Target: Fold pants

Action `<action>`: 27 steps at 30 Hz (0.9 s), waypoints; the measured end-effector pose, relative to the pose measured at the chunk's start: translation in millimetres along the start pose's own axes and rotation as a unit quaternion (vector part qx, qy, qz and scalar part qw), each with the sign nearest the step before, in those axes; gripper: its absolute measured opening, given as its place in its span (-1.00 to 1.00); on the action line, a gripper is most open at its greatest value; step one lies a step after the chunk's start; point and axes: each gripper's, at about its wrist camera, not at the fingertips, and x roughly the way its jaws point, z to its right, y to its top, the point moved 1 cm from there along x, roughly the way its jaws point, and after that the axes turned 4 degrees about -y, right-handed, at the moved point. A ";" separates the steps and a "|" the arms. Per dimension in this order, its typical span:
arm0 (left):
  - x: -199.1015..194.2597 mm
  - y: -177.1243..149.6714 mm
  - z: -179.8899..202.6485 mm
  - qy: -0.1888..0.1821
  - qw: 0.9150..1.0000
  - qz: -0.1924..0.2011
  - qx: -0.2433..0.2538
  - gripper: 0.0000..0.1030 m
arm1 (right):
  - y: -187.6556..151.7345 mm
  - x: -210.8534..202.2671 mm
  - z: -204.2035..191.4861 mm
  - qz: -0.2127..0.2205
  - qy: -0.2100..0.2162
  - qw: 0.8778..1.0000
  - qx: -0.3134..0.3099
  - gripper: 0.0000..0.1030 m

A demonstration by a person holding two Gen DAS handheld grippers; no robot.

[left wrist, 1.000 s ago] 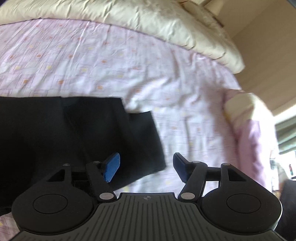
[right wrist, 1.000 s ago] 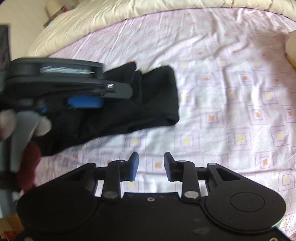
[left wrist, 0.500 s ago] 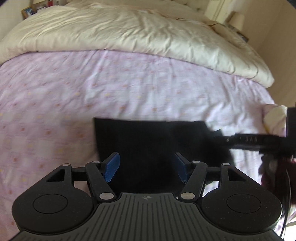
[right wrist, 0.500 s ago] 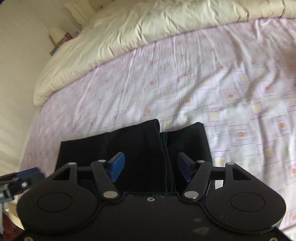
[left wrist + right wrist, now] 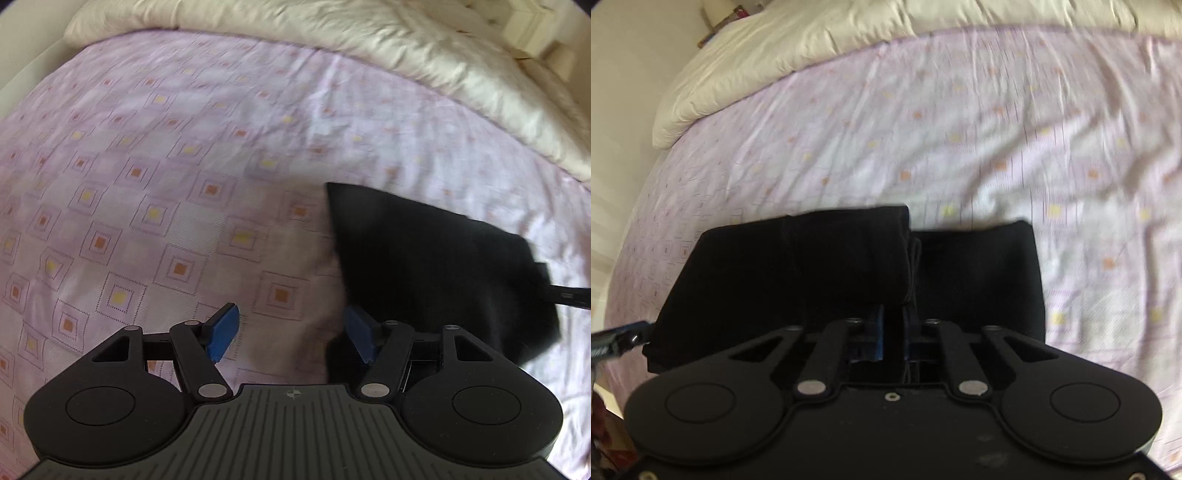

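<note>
The black pants (image 5: 849,269) lie folded in a thick bundle on the pink patterned bedsheet (image 5: 960,122). My right gripper (image 5: 893,332) is shut on the near edge of the pants at the fold line. In the left wrist view the pants (image 5: 436,266) lie at the right. My left gripper (image 5: 291,334) is open and empty, with its right pad (image 5: 360,338) against the pants' left edge and its left pad (image 5: 221,332) over bare sheet. The right gripper's tip (image 5: 565,295) shows at the pants' far side.
A cream duvet (image 5: 369,33) is bunched along the far side of the bed; it also shows in the right wrist view (image 5: 812,40). The bed's left edge and a pale wall (image 5: 624,122) lie to the left. The sheet (image 5: 147,184) spreads wide left of the pants.
My right gripper has closed on the pants' near edge. My left gripper has swung left, so the pants now sit at its right, and it stays open.
</note>
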 end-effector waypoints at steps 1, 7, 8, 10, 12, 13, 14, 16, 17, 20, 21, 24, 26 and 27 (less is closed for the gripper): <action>6.4 1.5 -1.8 0.005 1.000 -0.003 -0.010 0.20 | 2.4 -10.2 -7.3 0.013 0.001 1.000 -0.011 -0.88; 23.4 -21.2 4.6 -0.071 0.996 -0.059 -0.019 0.21 | 21.1 -43.8 -36.8 0.067 -0.010 0.996 -0.054 -0.89; 21.6 -30.2 5.4 -0.073 0.995 -0.066 -0.021 0.21 | 24.0 -44.7 -36.7 0.072 -0.014 0.996 -0.052 -0.89; 15.0 -45.2 4.9 -0.094 0.992 -0.069 -0.045 0.21 | 27.2 -44.9 -33.1 0.072 -0.024 0.996 -0.044 -0.89; 9.5 -56.5 10.1 -0.115 0.989 -0.079 -0.047 0.21 | 27.5 -42.3 -25.4 0.069 -0.035 0.996 -0.031 -0.89; 6.3 -60.9 14.4 -0.114 0.990 -0.082 -0.034 0.22 | 27.0 -40.6 -19.8 0.067 -0.039 0.997 -0.021 -0.89; 1.4 -64.0 18.2 -0.105 0.992 -0.073 -0.020 0.21 | 25.7 -39.4 -12.7 0.065 -0.045 0.997 -0.007 -0.89; -8.6 -67.3 22.5 -0.094 0.994 -0.052 -0.006 0.21 | 19.9 -34.4 3.5 0.051 -0.051 0.997 0.023 -0.89; -13.9 -67.7 24.2 -0.089 0.995 -0.039 0.000 0.21 | 17.4 -28.5 12.0 0.036 -0.053 0.997 0.036 -0.88; -33.3 -71.8 31.7 -0.076 0.996 0.008 0.050 0.21 | 7.3 -24.8 23.4 0.011 -0.079 0.996 0.043 -0.65; -40.6 -75.7 34.3 -0.076 0.994 0.025 0.077 0.21 | 5.0 -26.6 24.3 0.013 -0.076 0.996 0.041 -0.53; -51.7 -88.2 44.8 -0.075 0.983 0.044 0.162 0.21 | 1.4 -32.7 17.0 0.024 -0.059 0.997 0.035 -0.18; -52.7 -98.1 49.7 -0.071 0.975 0.036 0.208 0.21 | 1.5 -36.2 2.2 0.031 -0.055 0.998 0.009 -0.17; -51.2 -102.8 52.1 -0.070 0.971 0.028 0.226 0.21 | 1.5 -37.7 -6.2 0.035 -0.051 0.998 -0.005 -0.17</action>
